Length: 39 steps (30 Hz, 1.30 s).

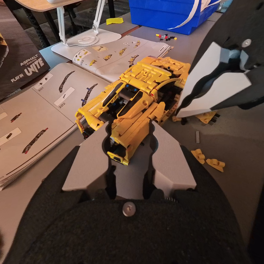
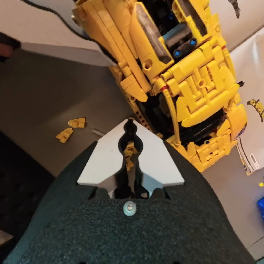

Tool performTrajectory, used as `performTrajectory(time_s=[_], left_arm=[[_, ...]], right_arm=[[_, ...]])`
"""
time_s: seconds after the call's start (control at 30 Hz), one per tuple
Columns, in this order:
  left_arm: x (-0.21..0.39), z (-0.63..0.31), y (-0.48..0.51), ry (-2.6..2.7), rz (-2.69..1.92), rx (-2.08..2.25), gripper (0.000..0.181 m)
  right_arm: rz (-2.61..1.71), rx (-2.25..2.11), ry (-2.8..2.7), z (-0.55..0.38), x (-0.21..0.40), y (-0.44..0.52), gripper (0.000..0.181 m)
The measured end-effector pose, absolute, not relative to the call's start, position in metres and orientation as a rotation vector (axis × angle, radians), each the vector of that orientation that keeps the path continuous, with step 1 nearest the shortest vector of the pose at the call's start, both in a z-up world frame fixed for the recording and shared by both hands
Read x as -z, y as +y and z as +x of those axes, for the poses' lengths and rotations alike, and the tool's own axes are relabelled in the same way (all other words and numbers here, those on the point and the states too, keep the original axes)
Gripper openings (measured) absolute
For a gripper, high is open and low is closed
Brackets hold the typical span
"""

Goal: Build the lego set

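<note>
Near-finished yellow brick-built sports car, sitting at the centre of the left wrist view on the grey tabletop, its far side overlapping the open paper instruction booklet in the left half of the frame. The left gripper, rising from the bottom centre, is straddling the car's nose with its grey fingers spread to either side of the bodywork, apparently steadying the model while a part is fetched; whether the pads are actually touching the car cannot be told. The right gripper, at the lower centre of its own view just beside the car's open flank, has its fingers pressed nearly together above a small yellow angled piece showing through the gap; whether it is pinched cannot be told. Two loose yellow wedge pieces are lying left of that gripper, probably awaiting fitting.
</note>
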<state>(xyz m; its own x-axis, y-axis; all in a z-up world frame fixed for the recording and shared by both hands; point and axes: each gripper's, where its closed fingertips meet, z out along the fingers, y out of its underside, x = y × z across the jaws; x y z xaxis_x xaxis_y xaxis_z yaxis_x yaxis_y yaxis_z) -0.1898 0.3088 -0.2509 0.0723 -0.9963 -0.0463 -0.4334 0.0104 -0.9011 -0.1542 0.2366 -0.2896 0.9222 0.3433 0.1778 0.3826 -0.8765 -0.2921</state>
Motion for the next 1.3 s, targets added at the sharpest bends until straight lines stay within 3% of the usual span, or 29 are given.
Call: performTrajectory(time_s=[0.17,0.37,0.47,0.57,0.87,1.07,1.2,1.3], left_arm=[[0.251,-0.19,0.309,1.475,-1.545,0.887,0.053],[0.251,-0.19,0.309,1.474,-1.545,0.889,0.052],[0.251,-0.19,0.309,1.473,-1.547,0.891,0.052],[0.251,-0.19,0.309,1.475,-1.547,0.889,0.052],[0.251,-0.19,0.309,1.473,-1.548,0.896,0.052],[0.251,-0.19,0.309,1.475,-1.544,0.89,0.052],[0.251,-0.19,0.31,1.465,-1.551,0.907,0.052],[0.251,-0.19,0.31,1.463,-1.553,0.91,0.052]], right_arm=[[-2.725,0.082,-0.586,-0.172,0.285,0.228,0.0],[-2.824,0.191,-0.5,-0.157,0.296,0.231,0.029],[-2.9,0.161,-0.431,-0.155,0.3,0.229,0.026],[-2.945,0.128,-0.436,-0.158,0.305,0.228,0.007],[-2.788,-0.221,-0.891,-0.211,0.282,0.174,0.007],[-2.872,-0.215,-0.761,-0.184,0.305,0.145,0.008],[-2.706,-0.166,-0.714,-0.172,0.285,0.159,0.022],[-2.713,-0.069,-0.569,-0.138,0.279,0.163,0.02]])
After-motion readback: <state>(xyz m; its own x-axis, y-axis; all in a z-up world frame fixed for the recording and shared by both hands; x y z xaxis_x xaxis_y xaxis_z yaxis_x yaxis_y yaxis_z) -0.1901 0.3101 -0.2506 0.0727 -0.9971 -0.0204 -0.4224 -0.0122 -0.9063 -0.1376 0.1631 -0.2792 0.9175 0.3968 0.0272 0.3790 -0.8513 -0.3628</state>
